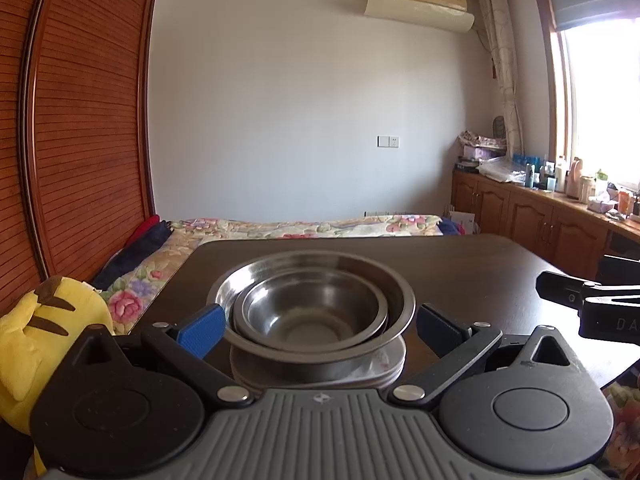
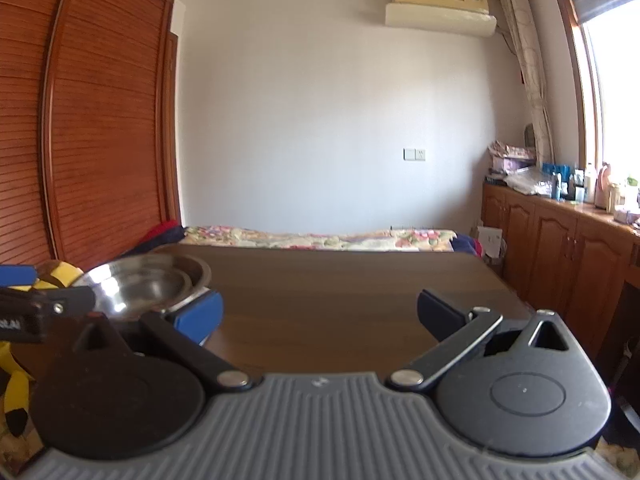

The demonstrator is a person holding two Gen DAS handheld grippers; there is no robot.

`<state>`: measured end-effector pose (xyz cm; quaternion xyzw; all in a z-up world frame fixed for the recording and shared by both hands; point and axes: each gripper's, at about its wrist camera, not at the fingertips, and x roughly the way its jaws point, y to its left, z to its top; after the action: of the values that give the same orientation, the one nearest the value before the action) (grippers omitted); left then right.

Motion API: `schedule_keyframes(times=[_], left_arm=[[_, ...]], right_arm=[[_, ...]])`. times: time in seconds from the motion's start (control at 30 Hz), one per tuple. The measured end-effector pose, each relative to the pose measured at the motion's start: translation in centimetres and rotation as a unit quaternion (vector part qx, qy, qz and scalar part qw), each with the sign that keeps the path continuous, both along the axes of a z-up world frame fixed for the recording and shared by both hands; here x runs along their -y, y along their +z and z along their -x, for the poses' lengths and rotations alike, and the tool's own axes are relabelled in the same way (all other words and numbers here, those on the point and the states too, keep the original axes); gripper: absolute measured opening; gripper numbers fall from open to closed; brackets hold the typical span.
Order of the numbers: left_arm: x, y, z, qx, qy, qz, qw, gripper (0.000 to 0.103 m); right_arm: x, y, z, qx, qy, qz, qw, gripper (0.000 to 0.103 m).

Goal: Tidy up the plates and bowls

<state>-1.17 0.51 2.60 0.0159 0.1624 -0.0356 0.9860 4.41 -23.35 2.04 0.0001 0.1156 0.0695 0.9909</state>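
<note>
Step now: the stacking looks almost done. A small bowl (image 1: 310, 310) sits inside a big bowl (image 1: 384, 280), and both sit on top of a pile of plates (image 1: 384, 368).
Where the stack is: on the dark tabletop (image 1: 460, 276), near its left front part, right in front of the left tongs (image 1: 318, 326).
Left tongs: wide apart, one blue pad on each side of the stack. They grip nothing. I cannot tell if the pads touch the bowl rim.
Right tongs: the right tongs (image 2: 318, 312) are wide apart too, with only bare tabletop between them. The stack is off to their left.
Next move, my guess: either pull the left tongs back, or close them gently on the pile to nudge it straight. The metal is shiny and may slip.
Bowls: two, both shiny metal.
Plates: a few thin ones. The edges are too close together to count for sure.
Other things: one yellow soft toy (image 1: 48, 336) by the left edge, and a bed (image 1: 304, 226) behind.
</note>
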Motion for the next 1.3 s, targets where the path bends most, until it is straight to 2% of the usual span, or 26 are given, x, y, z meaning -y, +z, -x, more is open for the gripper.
schedule_keyframes(times=[0.2, 1.3], left_arm=[[0.2, -0.8, -0.1, -0.003, 0.005, -0.011, 0.9999, 0.103], [0.3, -0.8, -0.1, -0.004, 0.003, -0.010, 0.9999, 0.103]], right_arm=[[0.4, -0.6, -0.3, -0.013, -0.005, -0.013, 1.000, 0.103], [1.4, -0.3, -0.3, -0.007, -0.012, -0.009, 1.000, 0.103]])
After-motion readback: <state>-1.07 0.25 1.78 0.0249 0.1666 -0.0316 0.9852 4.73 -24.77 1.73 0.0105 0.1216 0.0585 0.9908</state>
